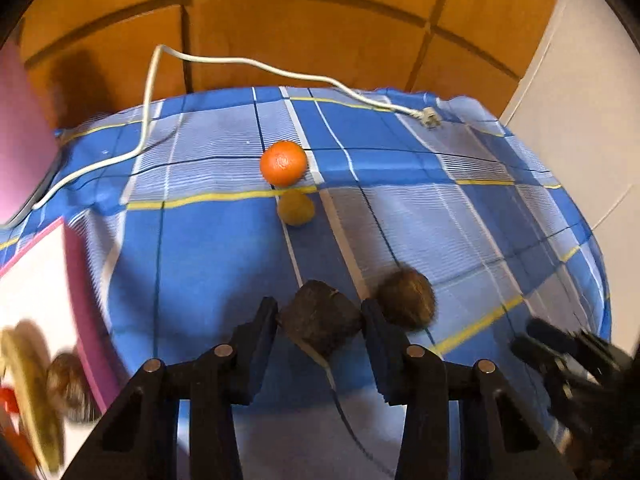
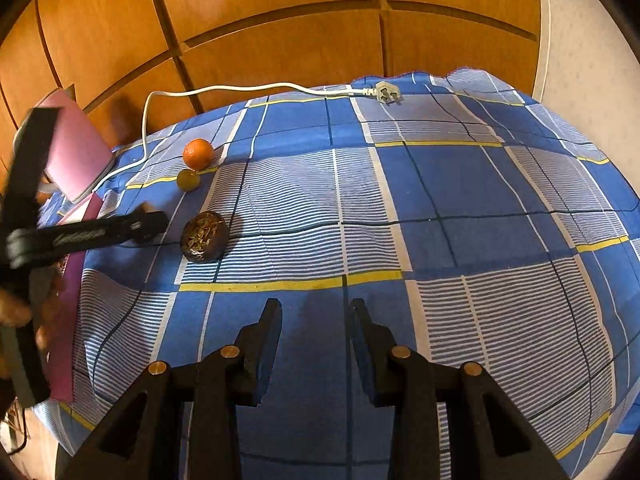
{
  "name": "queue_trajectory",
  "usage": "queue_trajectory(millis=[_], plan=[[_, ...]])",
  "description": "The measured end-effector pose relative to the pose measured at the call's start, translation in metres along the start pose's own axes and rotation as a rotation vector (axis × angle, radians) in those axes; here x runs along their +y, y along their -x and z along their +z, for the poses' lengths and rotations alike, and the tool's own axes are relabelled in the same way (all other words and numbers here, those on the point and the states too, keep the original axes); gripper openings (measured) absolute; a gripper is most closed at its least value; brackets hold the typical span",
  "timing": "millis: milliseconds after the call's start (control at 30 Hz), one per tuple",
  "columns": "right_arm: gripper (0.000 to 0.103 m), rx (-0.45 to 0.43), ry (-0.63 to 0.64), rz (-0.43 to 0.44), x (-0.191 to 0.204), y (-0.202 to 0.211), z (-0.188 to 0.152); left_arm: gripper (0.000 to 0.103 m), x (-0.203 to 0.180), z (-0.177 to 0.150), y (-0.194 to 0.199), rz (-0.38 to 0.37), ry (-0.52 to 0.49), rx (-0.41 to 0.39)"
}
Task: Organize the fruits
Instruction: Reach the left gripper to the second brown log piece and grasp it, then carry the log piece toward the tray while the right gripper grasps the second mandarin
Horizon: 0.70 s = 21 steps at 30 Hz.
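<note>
A dark brown fruit (image 1: 320, 318) sits on the blue checked cloth (image 1: 208, 264) at the near middle, between the tongs of the left gripper (image 1: 320, 320), which tilts steeply down with both pads against the fruit's sides. A second dark brown fruit (image 1: 406, 298) lies just right of it. Farther off lie one orange (image 1: 283, 162) and one small yellow-green fruit (image 1: 296, 207), touching. The right gripper (image 2: 314, 320) angles down over bare cloth at the near right, its tongs slightly apart and holding nothing. A white cable (image 1: 152, 92) trails along the far edge.
</note>
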State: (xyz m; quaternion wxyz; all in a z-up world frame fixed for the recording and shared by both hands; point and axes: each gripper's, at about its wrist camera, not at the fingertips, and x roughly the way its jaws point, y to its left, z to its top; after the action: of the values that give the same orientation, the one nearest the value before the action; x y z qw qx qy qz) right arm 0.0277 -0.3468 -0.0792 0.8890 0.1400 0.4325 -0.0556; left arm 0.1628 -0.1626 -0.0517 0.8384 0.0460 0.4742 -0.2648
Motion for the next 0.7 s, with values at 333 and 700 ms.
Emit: queue_trajectory(millis=[333,700], plan=[[0.035,0.034,0.01,0.095,0.001,-0.009,0.023,0.043,-0.021,-0.064,0.041,0.034,-0.028,-0.071],[0.035,0.044,0.155,0.294,0.046,-0.029,0.094,0.043,-0.023,-0.091,0.031,0.036,-0.074,-0.091]])
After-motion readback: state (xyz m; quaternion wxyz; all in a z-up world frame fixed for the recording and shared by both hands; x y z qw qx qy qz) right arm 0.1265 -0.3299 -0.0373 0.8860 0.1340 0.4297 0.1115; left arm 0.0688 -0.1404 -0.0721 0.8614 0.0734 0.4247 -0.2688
